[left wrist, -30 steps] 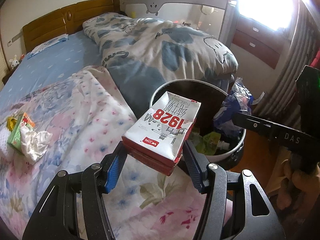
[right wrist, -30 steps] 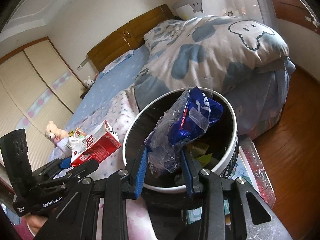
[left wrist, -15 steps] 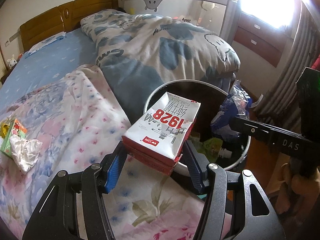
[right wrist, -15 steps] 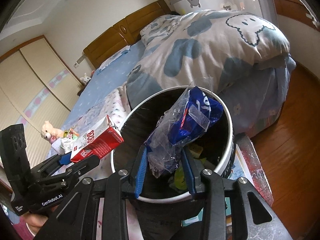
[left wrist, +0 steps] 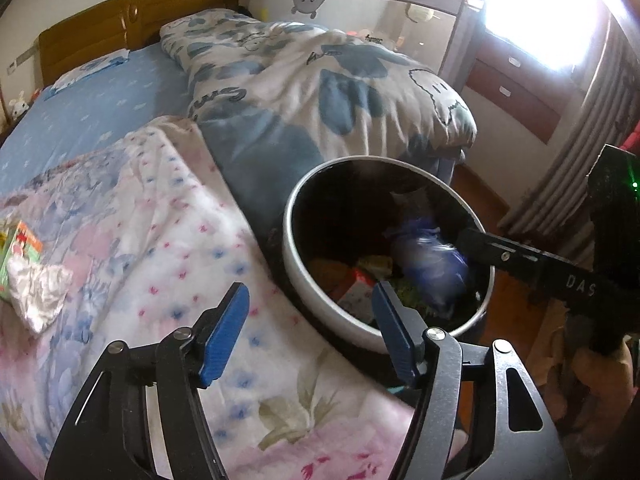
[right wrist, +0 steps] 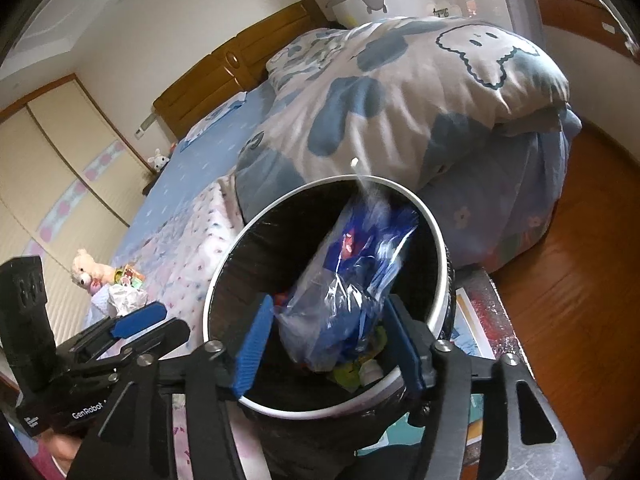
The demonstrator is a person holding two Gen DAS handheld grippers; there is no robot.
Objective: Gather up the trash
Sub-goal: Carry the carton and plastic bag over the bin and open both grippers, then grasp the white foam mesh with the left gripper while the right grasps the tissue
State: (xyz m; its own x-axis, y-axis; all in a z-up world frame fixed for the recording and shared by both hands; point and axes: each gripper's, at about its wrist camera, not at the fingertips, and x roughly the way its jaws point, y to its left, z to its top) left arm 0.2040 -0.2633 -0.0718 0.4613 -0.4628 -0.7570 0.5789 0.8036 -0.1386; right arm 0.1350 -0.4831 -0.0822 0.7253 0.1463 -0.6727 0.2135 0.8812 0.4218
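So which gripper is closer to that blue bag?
Right. The right gripper has the blue bag between its open fingers over the bin; the left gripper sits open beside the bin.

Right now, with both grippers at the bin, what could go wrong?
The blue plastic bag sits loose between the open jaws of the right gripper, its top reaching the bin rim; it may catch there or spill out. The left gripper is open and empty, yet a crumpled tissue and green box lie on the bed, easy to miss.
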